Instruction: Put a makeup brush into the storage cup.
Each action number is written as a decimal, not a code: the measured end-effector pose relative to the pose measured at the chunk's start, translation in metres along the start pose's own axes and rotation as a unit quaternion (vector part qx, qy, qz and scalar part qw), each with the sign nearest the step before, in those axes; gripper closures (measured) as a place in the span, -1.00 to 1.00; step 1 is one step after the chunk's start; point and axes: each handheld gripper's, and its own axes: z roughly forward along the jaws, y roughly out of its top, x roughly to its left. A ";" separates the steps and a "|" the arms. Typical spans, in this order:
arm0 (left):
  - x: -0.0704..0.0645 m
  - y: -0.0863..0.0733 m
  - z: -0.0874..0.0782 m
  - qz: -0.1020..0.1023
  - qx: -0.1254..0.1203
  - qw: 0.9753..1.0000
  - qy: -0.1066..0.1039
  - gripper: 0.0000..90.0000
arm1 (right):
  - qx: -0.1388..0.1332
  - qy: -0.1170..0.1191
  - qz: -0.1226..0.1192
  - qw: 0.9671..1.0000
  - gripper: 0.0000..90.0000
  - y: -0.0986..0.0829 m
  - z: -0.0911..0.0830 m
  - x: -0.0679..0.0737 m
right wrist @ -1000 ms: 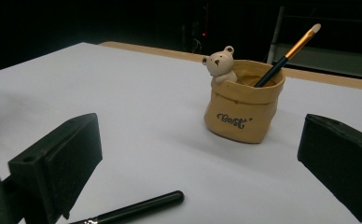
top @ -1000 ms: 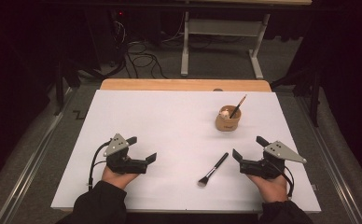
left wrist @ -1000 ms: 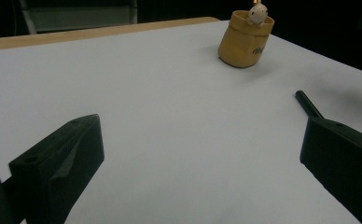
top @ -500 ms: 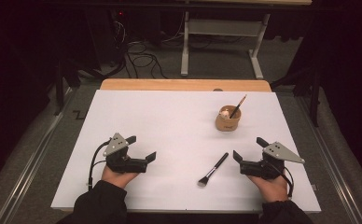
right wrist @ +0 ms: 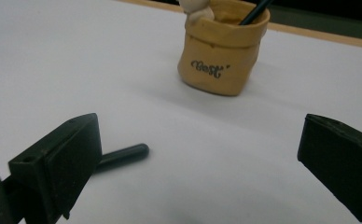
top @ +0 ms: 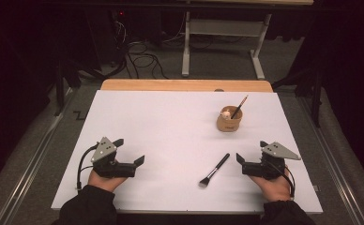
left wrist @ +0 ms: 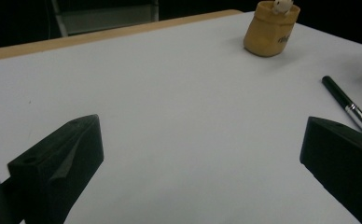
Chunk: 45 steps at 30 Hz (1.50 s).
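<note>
Your right gripper rests on the tabletop with its jaws spread wide and nothing between them; your left gripper sits well apart on the other side, equally wide open and empty.

The makeup brush lies flat on the white sheet, just beside your right gripper and nearer the middle. Its long axis runs diagonally: the bristle head points toward you and to your left, the black handle tip points away toward the pen holder. In the right gripper view only the rounded handle end shows, poking out past one jaw, so the brush is off the gripper's line and not yet between the jaws.

Risks, as I judge them:
- Closing from where you are would likely catch nothing or clip only the handle tip, which could make the brush pivot and skid on the smooth sheet.
- The handle is thin and low; if you come down too steeply, the jaw tips may press the sheet instead.
- The holder looks light and already carries a thin stick, possibly a second brush, leaning at an angle. A bump on entry could tip it.
</note>
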 end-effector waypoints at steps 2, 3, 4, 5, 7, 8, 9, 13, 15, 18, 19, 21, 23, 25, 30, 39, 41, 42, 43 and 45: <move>0.004 -0.003 -0.003 -0.009 -0.001 1.000 -0.001 -0.99 | 0.008 -0.002 0.000 1.000 -0.99 -0.002 0.002 -0.001; 0.004 -0.003 -0.003 -0.013 -0.005 1.000 -0.002 -0.99 | 0.016 -0.004 0.004 1.000 -0.99 -0.003 0.003 -0.002; 0.004 -0.002 -0.003 -0.014 -0.007 1.000 -0.003 -0.99 | 0.020 -0.005 0.005 1.000 -0.99 -0.004 0.004 -0.003; 0.004 -0.001 -0.003 -0.014 -0.011 1.000 -0.004 -0.99 | 0.024 -0.006 0.007 1.000 -0.99 -0.004 0.005 -0.003; 0.002 -0.001 -0.001 -0.011 -0.012 1.000 -0.009 -0.99 | 0.039 -0.006 0.016 0.999 -0.99 -0.006 0.008 -0.005; 0.001 0.000 0.000 -0.006 -0.011 1.000 -0.013 -0.99 | 0.044 -0.006 0.017 0.999 -0.99 -0.006 0.008 -0.005; 0.000 0.000 0.001 -0.004 -0.011 1.000 -0.015 -0.99 | 0.054 -0.007 0.020 0.998 -0.99 -0.006 0.010 -0.006; 0.000 0.000 0.001 -0.003 -0.012 1.000 -0.021 -0.99 | 0.100 -0.002 0.006 0.995 -0.99 -0.002 0.013 -0.004; 0.001 0.000 0.000 -0.004 -0.014 1.000 -0.022 -0.99 | 0.121 0.002 -0.012 0.993 -0.99 0.001 0.014 -0.001; 0.001 0.001 0.000 -0.006 -0.016 1.000 -0.023 -0.99 | 0.146 0.011 -0.027 0.989 -0.99 0.008 0.013 0.002; 0.002 0.001 0.000 -0.006 -0.016 1.000 -0.023 -0.99 | 0.156 0.014 -0.031 0.987 -0.98 0.010 0.013 0.004; 0.001 0.001 0.000 -0.006 -0.016 1.000 -0.025 -0.99 | 0.175 0.021 -0.047 0.983 -0.98 0.013 0.014 0.007; 0.001 0.001 0.000 -0.005 -0.017 1.000 -0.026 -0.99 | 0.191 0.025 -0.056 0.980 -0.98 0.014 0.015 0.008; 0.000 0.001 -0.001 -0.005 -0.017 0.999 -0.027 -0.99 | 0.207 0.032 -0.058 0.976 -0.98 0.015 0.016 0.010; 0.001 0.001 -0.001 -0.006 -0.018 0.999 -0.028 -0.99 | 0.245 0.049 -0.074 0.965 -0.98 0.018 0.018 0.011; 0.000 0.002 -0.001 -0.004 -0.017 0.999 -0.029 -0.99 | 0.307 0.076 -0.123 0.941 -0.96 0.025 0.023 0.022; 0.001 0.002 -0.001 -0.004 -0.017 0.999 -0.029 -0.99 | 0.314 0.082 -0.135 0.936 -0.96 0.026 0.025 0.023; 0.000 0.001 -0.001 -0.005 -0.017 0.999 -0.029 -0.99 | 0.319 0.084 -0.140 0.934 -0.96 0.026 0.026 0.024; 0.001 0.001 -0.001 -0.004 -0.016 0.999 -0.029 -0.99 | 0.321 0.085 -0.143 0.932 -0.96 0.026 0.027 0.025; 0.000 0.001 -0.001 -0.004 -0.015 0.999 -0.030 -0.99 | 0.328 0.093 -0.162 0.926 -0.96 0.030 0.029 0.027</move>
